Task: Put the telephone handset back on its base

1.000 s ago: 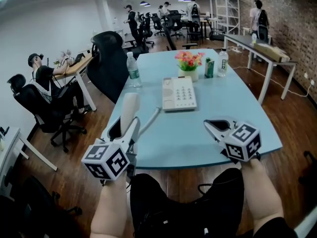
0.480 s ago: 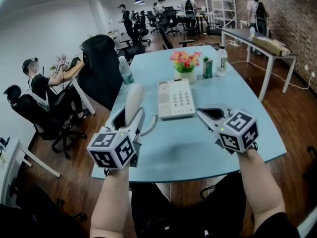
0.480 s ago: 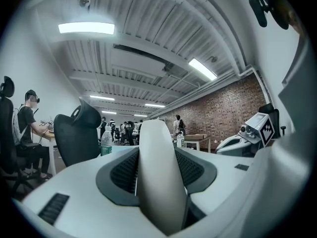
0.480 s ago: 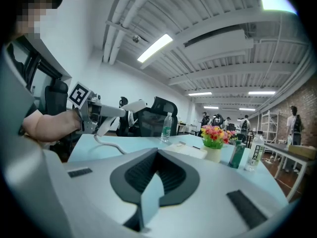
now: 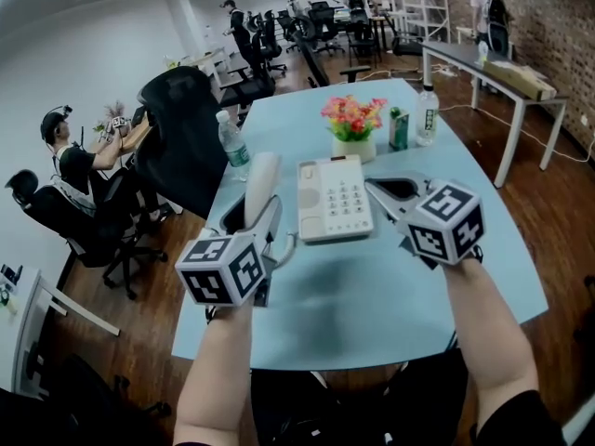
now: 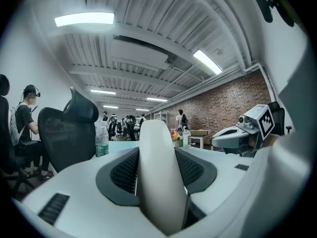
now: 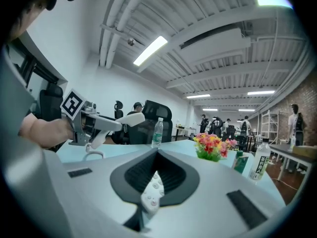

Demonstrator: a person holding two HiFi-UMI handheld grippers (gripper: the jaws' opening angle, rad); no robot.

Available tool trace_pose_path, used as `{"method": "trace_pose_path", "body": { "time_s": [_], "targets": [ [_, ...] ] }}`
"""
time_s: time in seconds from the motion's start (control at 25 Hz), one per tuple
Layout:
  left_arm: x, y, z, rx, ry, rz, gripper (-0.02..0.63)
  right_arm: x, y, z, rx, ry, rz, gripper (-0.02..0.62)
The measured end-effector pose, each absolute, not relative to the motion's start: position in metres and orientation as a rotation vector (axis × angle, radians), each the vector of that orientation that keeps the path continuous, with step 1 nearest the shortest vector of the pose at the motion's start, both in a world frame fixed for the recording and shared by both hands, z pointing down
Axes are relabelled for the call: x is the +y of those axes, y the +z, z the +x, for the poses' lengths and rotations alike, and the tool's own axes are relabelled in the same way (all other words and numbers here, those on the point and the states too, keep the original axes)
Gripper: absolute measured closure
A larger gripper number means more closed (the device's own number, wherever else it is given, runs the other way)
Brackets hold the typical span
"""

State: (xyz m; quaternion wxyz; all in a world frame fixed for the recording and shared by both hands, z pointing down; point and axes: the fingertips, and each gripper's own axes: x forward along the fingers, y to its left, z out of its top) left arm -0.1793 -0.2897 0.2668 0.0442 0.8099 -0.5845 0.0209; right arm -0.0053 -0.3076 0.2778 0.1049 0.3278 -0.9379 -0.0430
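Left gripper: the left gripper (image 5: 253,216) is clamped on the long, off-white plastic telephone handset (image 5: 261,177), with a dark ribbed pad pressed against each side.
Handset: it stands nearly upright between those jaws. Its rounded upper end rises well past the jaw tips, and it is lifted clear of the table.
Cord: a pale cord (image 5: 288,242) hangs just right of the left gripper and runs toward the base.
Right gripper: the right gripper (image 5: 374,185) has its jaws drawn together at the tips and grips nothing. Through the narrow slit between them, a few round keys show below.
Base: the flat, off-white push-button telephone base (image 5: 334,198) lies between the two grippers. It is ahead and to the right of the left gripper, and its right edge is under the right gripper's tips. The cradle strip on its left side is bare.
Table: a pale blue, rounded tabletop (image 5: 372,277) lies beneath both grippers.
Beyond the base: a small white pot of pink and yellow flowers (image 5: 352,126) stands there. To its right are a green carton (image 5: 399,130) and a clear bottle (image 5: 427,114).
Beyond the left gripper: a clear plastic water bottle with a green label (image 5: 232,147) stands by the table edge, with a black mesh office chair (image 5: 181,128) behind it.
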Motion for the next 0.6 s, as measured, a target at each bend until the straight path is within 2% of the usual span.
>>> {"method": "trace_pose_path", "body": {
  "time_s": [0.6],
  "targets": [
    [-0.384, 0.305, -0.148, -1.828, 0.187, 2.289, 0.391, -0.367, 0.312, -0.002, -2.769, -0.073, 0.965, 0.575]
  ]
}}
